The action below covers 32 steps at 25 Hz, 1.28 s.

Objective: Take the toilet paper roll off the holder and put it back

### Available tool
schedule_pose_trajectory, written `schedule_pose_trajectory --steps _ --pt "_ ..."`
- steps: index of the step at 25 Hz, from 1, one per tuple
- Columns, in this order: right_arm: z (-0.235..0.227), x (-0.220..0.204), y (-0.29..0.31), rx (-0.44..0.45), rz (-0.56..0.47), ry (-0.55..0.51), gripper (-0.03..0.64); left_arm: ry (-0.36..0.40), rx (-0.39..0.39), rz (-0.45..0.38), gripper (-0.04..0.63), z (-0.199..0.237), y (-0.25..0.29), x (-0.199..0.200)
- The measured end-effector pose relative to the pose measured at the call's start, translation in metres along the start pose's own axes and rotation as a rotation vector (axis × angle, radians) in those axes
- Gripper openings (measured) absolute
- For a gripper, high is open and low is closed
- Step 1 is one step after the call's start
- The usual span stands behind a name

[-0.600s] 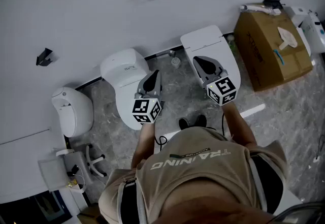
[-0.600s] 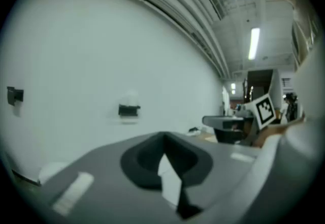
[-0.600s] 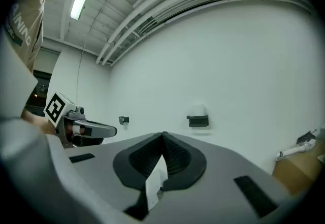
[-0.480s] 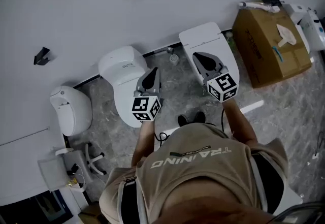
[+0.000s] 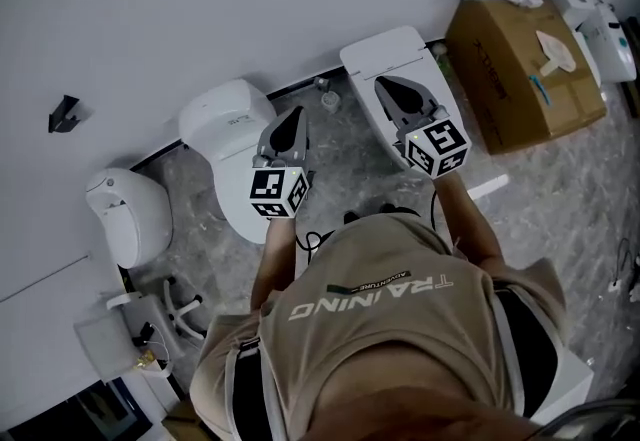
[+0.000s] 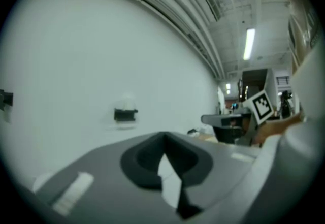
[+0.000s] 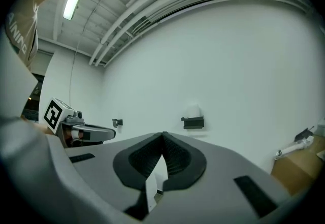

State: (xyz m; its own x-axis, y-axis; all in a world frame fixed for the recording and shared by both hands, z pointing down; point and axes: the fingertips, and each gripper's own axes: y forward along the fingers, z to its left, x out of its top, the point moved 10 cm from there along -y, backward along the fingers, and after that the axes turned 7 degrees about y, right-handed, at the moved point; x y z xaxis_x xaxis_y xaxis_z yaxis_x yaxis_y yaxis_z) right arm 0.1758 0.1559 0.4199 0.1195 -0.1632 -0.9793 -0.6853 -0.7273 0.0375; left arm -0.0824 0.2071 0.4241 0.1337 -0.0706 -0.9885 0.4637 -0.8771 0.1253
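Left tongs (image 6: 163, 136), right tongs (image 7: 162, 136) shut | roll (image 7: 193, 110) well ahead — on holder (image 7: 193, 122)

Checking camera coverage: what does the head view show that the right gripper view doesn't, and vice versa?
Head view only: the toilets and the floor. Right gripper view only: the paper roll on the holder, a ceiling lamp, and the shut, empty jaws of the right gripper. Both: the holder, the left gripper, the cardboard box.

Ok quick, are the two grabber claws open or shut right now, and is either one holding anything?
Left gripper: shut, holding nothing.
Right gripper: shut, holding nothing.
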Motion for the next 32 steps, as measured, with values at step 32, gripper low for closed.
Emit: schedule_pose_trajectory --steps 32 --pt "-0.132 -0.005 0.201 0.192 0.107 0.028 0.014 -0.07 0.142 0.085 0.005 0.101 0.16 -0.004"
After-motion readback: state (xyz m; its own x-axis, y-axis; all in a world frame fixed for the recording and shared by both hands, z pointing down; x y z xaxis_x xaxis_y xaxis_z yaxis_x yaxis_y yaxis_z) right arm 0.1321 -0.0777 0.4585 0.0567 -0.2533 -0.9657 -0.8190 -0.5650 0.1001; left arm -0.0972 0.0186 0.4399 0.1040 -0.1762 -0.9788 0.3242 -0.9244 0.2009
